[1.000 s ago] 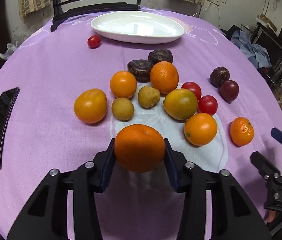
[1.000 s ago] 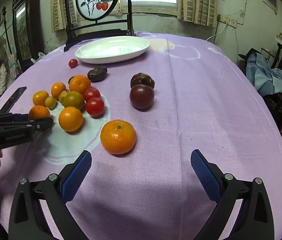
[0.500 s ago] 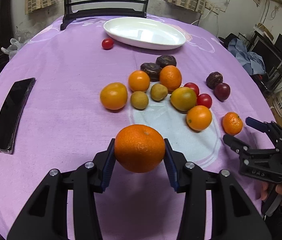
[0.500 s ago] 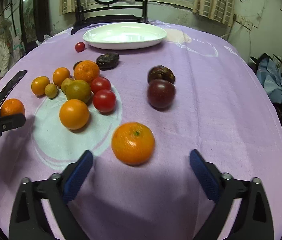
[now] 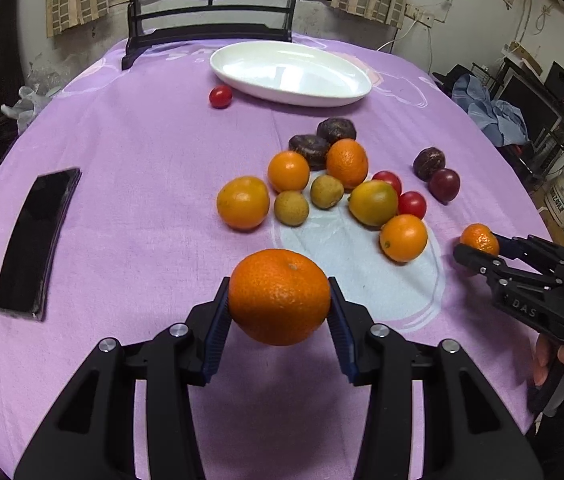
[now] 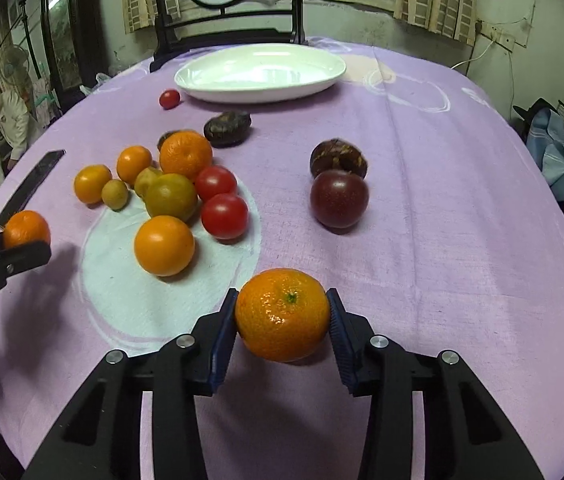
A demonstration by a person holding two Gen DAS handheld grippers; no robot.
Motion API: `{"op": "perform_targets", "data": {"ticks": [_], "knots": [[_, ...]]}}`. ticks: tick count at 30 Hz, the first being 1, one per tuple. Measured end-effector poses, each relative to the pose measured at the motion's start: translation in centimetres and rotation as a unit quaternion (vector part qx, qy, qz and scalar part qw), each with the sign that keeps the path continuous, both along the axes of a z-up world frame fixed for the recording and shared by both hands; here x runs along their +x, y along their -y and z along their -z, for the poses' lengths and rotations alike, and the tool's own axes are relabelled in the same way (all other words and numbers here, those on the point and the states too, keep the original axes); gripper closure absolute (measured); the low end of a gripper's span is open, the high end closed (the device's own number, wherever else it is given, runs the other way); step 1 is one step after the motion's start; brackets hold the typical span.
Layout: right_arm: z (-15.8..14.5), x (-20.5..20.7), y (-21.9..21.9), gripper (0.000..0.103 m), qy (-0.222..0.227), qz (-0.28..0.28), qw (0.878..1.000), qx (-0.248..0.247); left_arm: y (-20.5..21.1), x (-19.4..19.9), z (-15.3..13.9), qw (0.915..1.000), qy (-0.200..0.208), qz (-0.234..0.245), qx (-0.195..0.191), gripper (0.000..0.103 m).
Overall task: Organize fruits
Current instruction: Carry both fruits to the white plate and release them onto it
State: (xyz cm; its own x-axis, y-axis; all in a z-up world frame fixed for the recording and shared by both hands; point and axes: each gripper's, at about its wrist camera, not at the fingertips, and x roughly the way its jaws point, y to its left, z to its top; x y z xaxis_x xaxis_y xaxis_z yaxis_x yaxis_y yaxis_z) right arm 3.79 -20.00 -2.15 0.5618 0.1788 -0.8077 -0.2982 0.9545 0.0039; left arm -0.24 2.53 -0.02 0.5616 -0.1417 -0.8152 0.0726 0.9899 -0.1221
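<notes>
My left gripper (image 5: pixel 279 312) is shut on a large orange (image 5: pixel 279 297) and holds it above the purple cloth; it also shows in the right wrist view (image 6: pixel 26 229). My right gripper (image 6: pixel 282 320) is shut on a small mandarin (image 6: pixel 282 314) that rests on or just above the cloth; it also shows in the left wrist view (image 5: pixel 479 239). A cluster of oranges, small green-brown fruits and red tomatoes (image 5: pixel 322 192) lies mid-table. Two dark purple fruits (image 6: pixel 339 182) lie apart to the right. A white oval plate (image 5: pixel 290 73) stands at the far side, empty.
A lone cherry tomato (image 5: pixel 220 96) lies near the plate. A black phone (image 5: pixel 36 236) lies at the left of the table. A dark chair (image 5: pixel 210 36) stands behind the plate. Two dark wrinkled fruits (image 5: pixel 324 140) sit behind the cluster.
My right gripper moved forward and closed on the mandarin, from wide open. My left gripper lifted and drew back with the orange still held.
</notes>
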Motion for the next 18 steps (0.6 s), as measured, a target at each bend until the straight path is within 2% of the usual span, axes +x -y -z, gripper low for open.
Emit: {"op": "perform_targets", "data": {"ticks": [5, 9, 14, 16, 18], "knots": [[-3.8, 0.2, -0.3, 0.059, 0.038, -0.023, 0.999, 0.018, 1.1, 1.9, -2.6, 0.9994, 0.011, 0.033, 0.007, 0.059], [-7.1, 2.8, -1.7, 0.059, 0.071, -0.050, 0.996, 0.027, 2.1, 4.8, -5.0, 0.9981, 0.029, 0.052, 0.016, 0.058], [-8.4, 9.4, -3.0, 0.059, 0.066, -0.052, 0.995, 0.059, 2.6, 12.0, -6.3, 0.9981, 0.031, 0.045, 0.029, 0.058], [-8.1, 12.2, -3.6, 0.059, 0.064, -0.040, 0.996, 0.056, 2.5, 15.3, -6.1, 0.9982, 0.034, 0.036, 0.033, 0.058], [-7.3, 15.5, -4.4, 0.059, 0.048, -0.033, 0.997, 0.053, 2.3, 19.4, -5.3, 0.9992, 0.020, 0.028, 0.020, 0.058]]}}
